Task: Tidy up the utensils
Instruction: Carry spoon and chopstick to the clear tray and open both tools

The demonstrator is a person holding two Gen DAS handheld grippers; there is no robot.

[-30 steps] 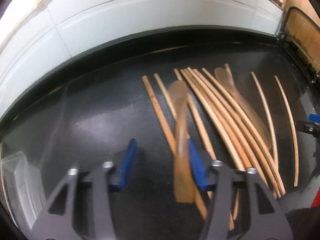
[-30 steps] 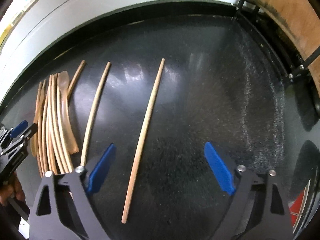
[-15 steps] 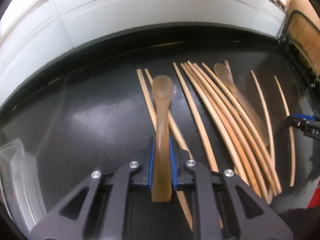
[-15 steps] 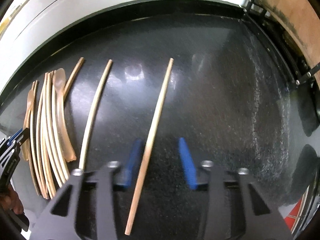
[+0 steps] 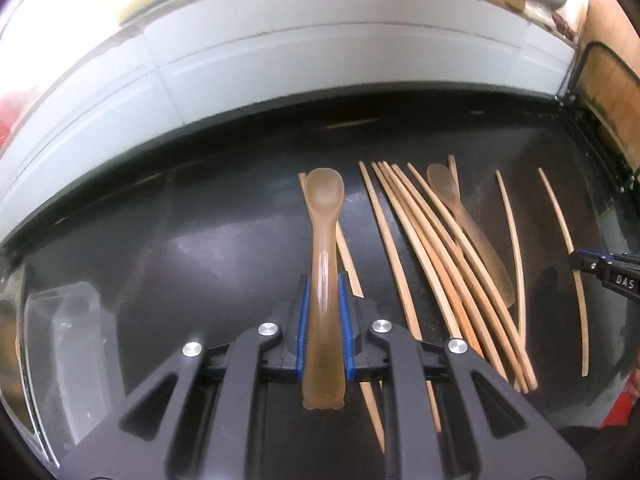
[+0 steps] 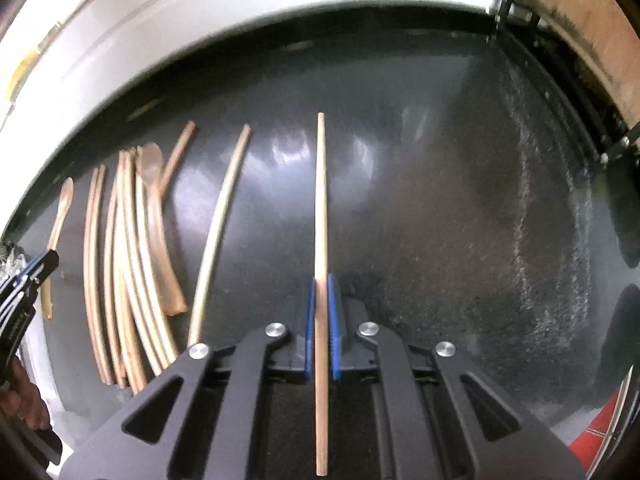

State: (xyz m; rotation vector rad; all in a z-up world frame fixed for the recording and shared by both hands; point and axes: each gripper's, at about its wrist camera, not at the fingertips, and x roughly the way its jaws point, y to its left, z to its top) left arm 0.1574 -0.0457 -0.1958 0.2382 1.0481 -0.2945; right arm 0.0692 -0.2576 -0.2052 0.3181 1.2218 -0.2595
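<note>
1. We have the left gripper (image 5: 323, 300) clamped on the amber spoon (image 5: 322, 264), blue pads tight on its handle, bowl pointing ahead. Grip sits mid-handle, likely so the spoon stays level and doesn't swing.
2. Our right gripper (image 6: 321, 300) is closed on a single chopstick (image 6: 321, 216), pinched toward its near half, long end sticking forward over the black table (image 6: 440, 200).
3. We read the one-item-per-gripper hold as sorting: spoon one way, stick another.
4. The chopstick pile (image 5: 448, 264) lies loose to the right of the held spoon, with a second spoon (image 5: 464, 220) lying among the sticks. Two more sticks sit apart further right.
5. A clear container (image 5: 64, 340) sits at the left edge of the left view, probably the drop spot; can't confirm.
6. Pose: both grippers angled forward and down over the table, fingers pointing toward the white wall (image 5: 320, 52). Whether the held items have cleared the surface, we can't tell.
7. Right gripper's tip shows at the right edge of the left view, near the outermost stick.
</note>
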